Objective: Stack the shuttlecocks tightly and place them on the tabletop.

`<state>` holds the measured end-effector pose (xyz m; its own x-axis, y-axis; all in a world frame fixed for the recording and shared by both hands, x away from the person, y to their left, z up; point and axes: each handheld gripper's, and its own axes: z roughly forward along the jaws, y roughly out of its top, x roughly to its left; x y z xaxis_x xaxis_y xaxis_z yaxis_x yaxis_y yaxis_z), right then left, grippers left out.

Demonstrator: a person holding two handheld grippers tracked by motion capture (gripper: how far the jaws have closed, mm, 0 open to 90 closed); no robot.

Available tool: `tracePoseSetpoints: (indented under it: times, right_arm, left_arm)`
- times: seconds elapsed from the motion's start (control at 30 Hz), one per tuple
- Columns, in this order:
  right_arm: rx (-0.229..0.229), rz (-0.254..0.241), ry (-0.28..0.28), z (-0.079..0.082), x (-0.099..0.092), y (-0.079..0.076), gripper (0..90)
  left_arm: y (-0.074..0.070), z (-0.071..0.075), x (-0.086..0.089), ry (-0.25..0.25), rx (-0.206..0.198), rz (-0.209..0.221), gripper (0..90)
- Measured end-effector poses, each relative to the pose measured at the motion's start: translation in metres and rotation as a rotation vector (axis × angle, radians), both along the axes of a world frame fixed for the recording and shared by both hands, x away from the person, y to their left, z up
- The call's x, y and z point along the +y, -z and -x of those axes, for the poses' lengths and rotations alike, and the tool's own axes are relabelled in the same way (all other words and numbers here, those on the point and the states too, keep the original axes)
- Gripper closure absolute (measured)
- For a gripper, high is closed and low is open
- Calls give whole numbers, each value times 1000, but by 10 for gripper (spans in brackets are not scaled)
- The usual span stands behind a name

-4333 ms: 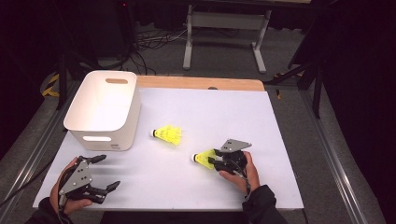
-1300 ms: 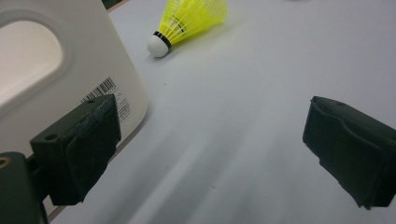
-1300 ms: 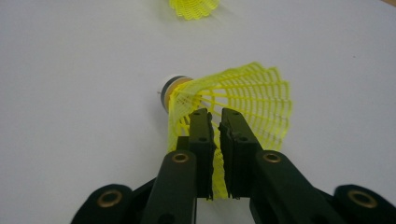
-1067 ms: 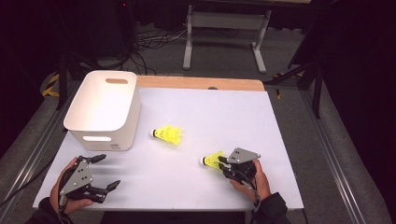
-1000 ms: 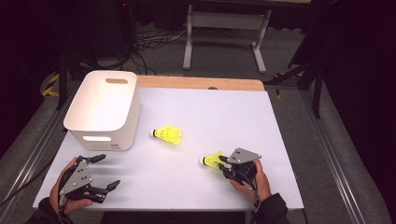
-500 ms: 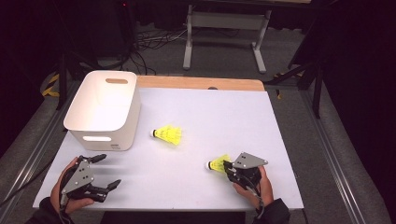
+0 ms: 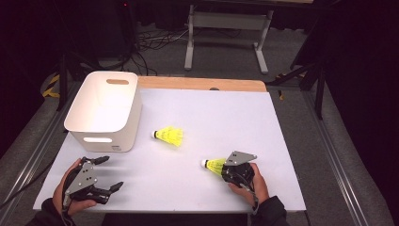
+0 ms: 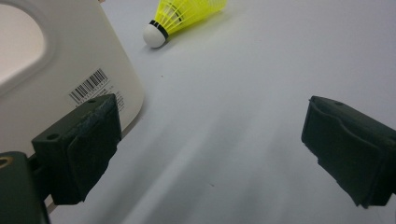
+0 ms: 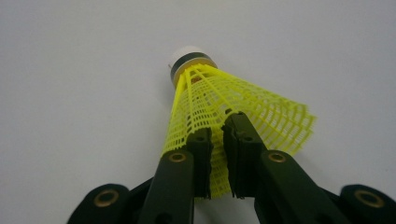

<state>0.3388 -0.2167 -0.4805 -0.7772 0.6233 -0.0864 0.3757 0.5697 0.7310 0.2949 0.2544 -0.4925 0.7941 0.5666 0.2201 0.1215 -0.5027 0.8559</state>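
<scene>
My right gripper (image 7: pixel 225 169) is shut on the skirt of a yellow shuttlecock (image 7: pixel 214 165) at the front right of the table, its white cork pointing left. In the right gripper view the jaws pinch the yellow mesh of that shuttlecock (image 9: pixel 224 112), and the gripper (image 9: pixel 217 135) holds it low over the white surface. A second yellow shuttlecock (image 7: pixel 169 136) lies loose near the table's middle, cork to the left; it also appears as the shuttlecock (image 8: pixel 187 14) at the top of the left gripper view. My left gripper (image 7: pixel 107 173) rests open at the front left, jaws wide apart and empty (image 8: pixel 210 154).
A white plastic bin (image 7: pixel 104 109) with handle cut-outs stands at the left, just beyond my left gripper; its wall (image 8: pixel 60 70) is close beside the left jaw. A wooden strip (image 7: pixel 202 84) runs along the table's far edge. White table surface (image 7: pixel 226 117) lies between the shuttlecocks and the right edge.
My right gripper has drawn the held shuttlecock back toward the front edge of the table and slightly right. The left gripper and loose shuttlecock stay put.
</scene>
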Motion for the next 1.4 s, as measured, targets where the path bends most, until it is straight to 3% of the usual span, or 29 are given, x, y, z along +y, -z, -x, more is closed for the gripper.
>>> tracePoseSetpoints:
  times: [0.03, 0.07, 0.27, 0.53, 0.77, 0.97, 1.13, 1.23, 1.3, 1.4]
  right_arm:
    - [3, 0, 5, 0, 1, 0, 823]
    - [7, -8, 1, 0, 1, 0, 900]
    - [-2, -7, -11, 1, 4, 0, 900]
    - [-15, -111, -43, 4, 7, -9, 900]
    - [-37, -150, -27, 6, 4, -16, 900]
    - [-55, -130, -6, 8, 0, -20, 900]
    - [-55, -156, 13, 13, -11, -24, 775]
    - [-62, -156, 25, 16, -14, -25, 640]
    - [-66, -196, 51, 17, -19, -26, 548]
    - [-62, -289, 68, 17, -28, -30, 533]
  left_arm:
    - [0, 0, 0, 0, -1, -2, 56]
    - [0, 0, 0, 1, 1, -2, 56]
    - [0, 0, 0, 3, 0, -3, 55]
    - [-1, 0, 1, -3, -4, 3, 56]
    - [-2, 1, 1, -4, -6, 13, 57]
    - [-2, 1, 2, -6, -9, 15, 57]
    - [-2, 1, 3, -6, -12, 12, 57]
    - [-2, 1, 3, -8, -11, 16, 57]
    - [-3, 1, 3, -11, -12, 17, 57]
    - [-3, 1, 3, -9, -13, 11, 57]
